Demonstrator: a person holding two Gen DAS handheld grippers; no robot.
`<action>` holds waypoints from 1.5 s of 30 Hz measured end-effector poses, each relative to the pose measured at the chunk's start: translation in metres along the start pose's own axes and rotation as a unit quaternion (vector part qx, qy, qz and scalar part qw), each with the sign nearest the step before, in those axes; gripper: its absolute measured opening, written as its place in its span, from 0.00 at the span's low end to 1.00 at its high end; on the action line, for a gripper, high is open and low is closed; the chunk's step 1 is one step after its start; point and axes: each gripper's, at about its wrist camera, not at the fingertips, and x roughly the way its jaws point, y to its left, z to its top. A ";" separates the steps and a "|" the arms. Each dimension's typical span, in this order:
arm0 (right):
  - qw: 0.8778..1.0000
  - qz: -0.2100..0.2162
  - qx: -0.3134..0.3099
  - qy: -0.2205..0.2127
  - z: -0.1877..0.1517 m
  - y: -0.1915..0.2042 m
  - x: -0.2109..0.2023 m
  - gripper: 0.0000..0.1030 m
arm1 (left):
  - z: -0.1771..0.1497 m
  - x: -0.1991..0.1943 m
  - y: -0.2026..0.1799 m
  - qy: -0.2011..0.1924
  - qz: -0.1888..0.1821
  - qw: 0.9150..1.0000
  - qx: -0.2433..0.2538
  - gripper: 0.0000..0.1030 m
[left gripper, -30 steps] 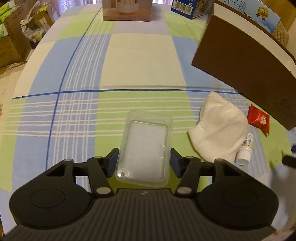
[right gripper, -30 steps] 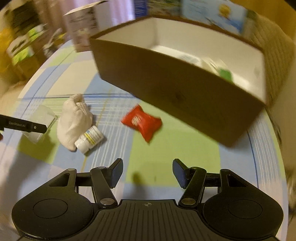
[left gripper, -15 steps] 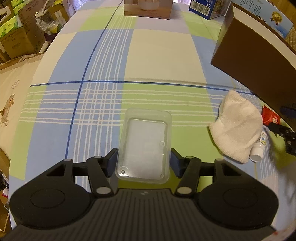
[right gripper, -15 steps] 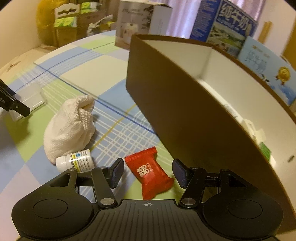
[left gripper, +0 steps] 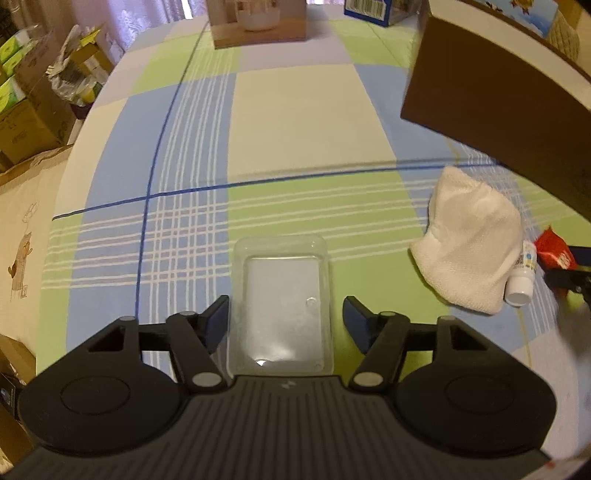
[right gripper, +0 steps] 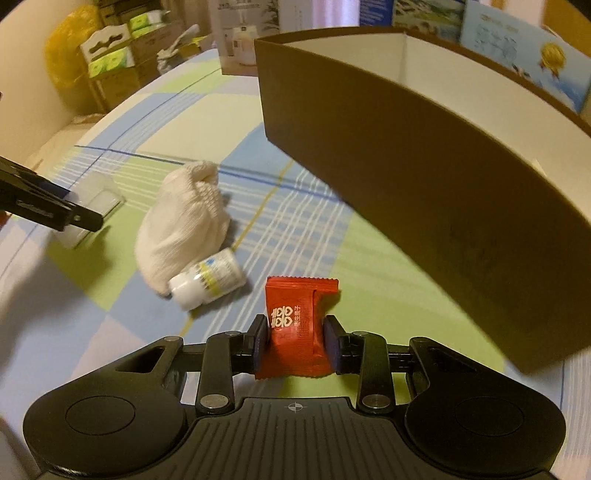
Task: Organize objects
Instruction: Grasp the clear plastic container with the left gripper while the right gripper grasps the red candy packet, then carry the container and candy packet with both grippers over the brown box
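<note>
A checked tablecloth [left gripper: 295, 110] of green, blue and cream squares covers the table. At its far end stand a product carton picturing a white appliance [left gripper: 258, 18] and a blue printed milk carton [right gripper: 428, 14]. Beyond the table's left edge, stacked cardboard boxes [left gripper: 22, 118] and green tissue packs [right gripper: 110, 62] crowd the floor beside a yellow plastic bag [right gripper: 64, 48].
</note>
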 end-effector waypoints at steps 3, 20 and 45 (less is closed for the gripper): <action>1.000 0.002 0.014 0.003 -0.007 0.006 -0.007 0.30 | -0.001 0.001 -0.001 0.003 -0.003 1.000 -0.004 0.51; 0.999 -0.033 0.032 0.000 -0.011 0.017 -0.008 0.28 | -0.014 -0.008 -0.028 0.015 -0.001 1.000 0.001 0.51; 0.993 -0.014 0.108 -0.044 -0.024 0.007 -0.073 0.24 | -0.010 -0.068 -0.064 -0.037 -0.041 0.998 0.032 0.50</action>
